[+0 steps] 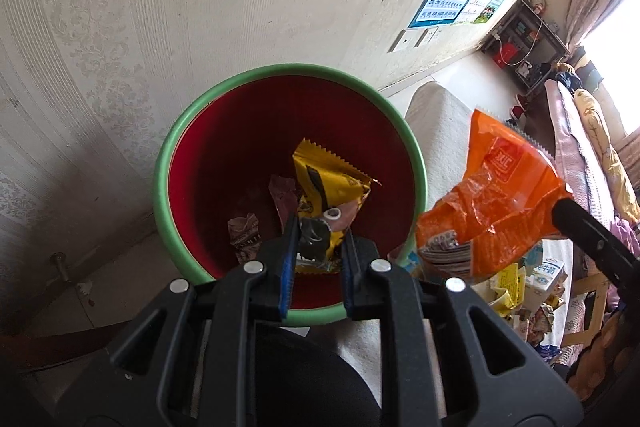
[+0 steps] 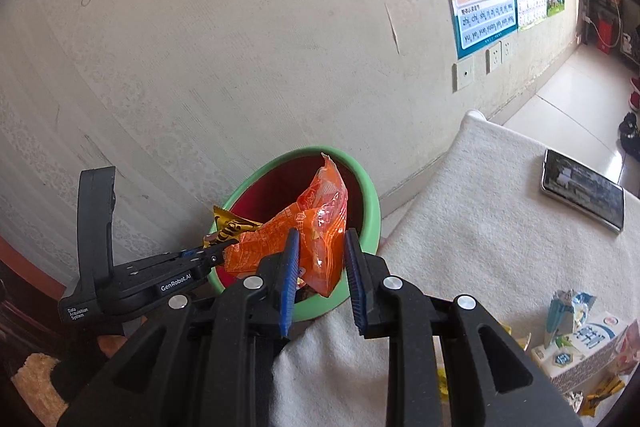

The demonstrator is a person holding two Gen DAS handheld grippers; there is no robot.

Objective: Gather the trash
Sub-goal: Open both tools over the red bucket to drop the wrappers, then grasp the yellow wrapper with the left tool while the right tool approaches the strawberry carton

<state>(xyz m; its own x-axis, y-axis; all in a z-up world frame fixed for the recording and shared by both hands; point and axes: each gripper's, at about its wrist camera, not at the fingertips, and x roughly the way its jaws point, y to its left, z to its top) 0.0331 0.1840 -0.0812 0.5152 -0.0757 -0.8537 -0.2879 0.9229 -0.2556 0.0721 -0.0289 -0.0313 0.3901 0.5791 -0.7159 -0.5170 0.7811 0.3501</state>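
Orange wrapper [image 2: 316, 227] in right claw [image 2: 320, 239] stands upright.

Green-rimmed, dark red bin [image 1: 288, 131]; yellow-and-black wrapper [image 1: 324, 187]; orange wrapper [image 1: 492, 203]; blue-padded black gripper fingers [image 2: 290, 275]; pale damask-patterned wallpaper [image 1: 160, 27].

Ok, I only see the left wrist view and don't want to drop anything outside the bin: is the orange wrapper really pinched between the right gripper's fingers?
Observer: Yes. In the right wrist view the orange wrapper sits between the two blue pads of the right gripper, in front of the bin's green rim.
Operator: Is there anything on the white cloth that I can't see from here?
Observer: A phone lies flat on the cloth, far to the right of the bin and apart from the wrappers.
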